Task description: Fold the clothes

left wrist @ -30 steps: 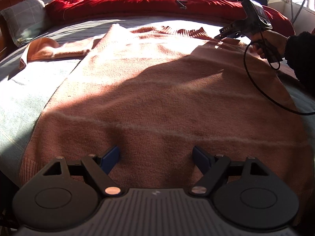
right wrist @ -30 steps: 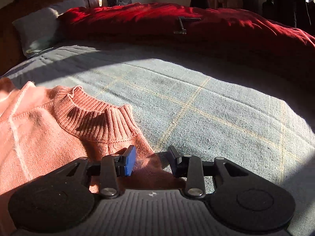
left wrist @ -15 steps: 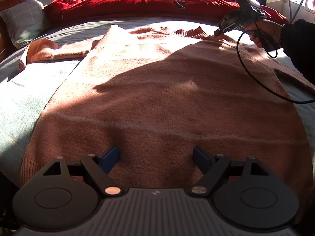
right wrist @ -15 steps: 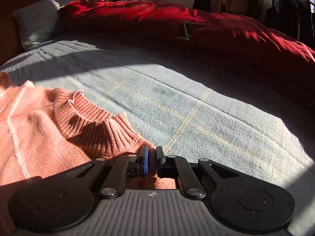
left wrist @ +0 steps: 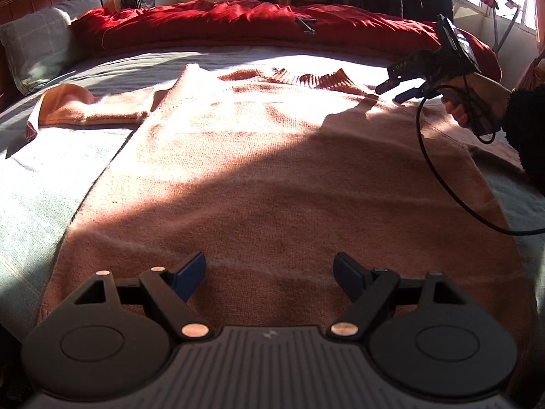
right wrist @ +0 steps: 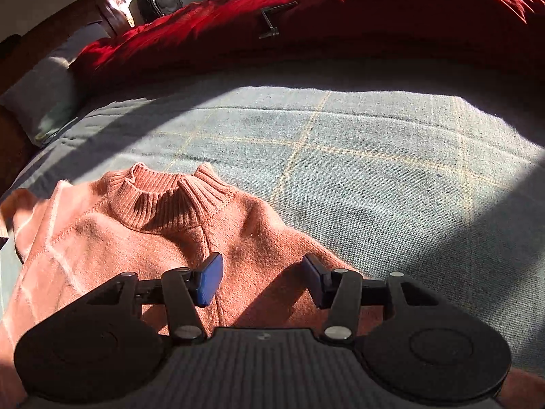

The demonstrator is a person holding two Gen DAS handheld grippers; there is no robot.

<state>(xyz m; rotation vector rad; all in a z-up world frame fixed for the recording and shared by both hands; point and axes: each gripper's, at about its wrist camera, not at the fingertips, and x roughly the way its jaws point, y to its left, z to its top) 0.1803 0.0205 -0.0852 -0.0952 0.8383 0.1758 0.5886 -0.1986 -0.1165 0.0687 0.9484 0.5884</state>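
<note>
Salmon-pink knitted sweater: near hem hidden behind the black body of the left gripper; right sleeve cut off past the dark-sleeved forearm at the right edge. In the right wrist view the sweater runs off the left edge, and its near part lies under the right gripper. Folded left sleeve: cuff not discernible. Small dark metal object on the red quilt: too small to identify. Grey checked pillow: cut by the left edge. Black cable: leaves the view at right.
</note>
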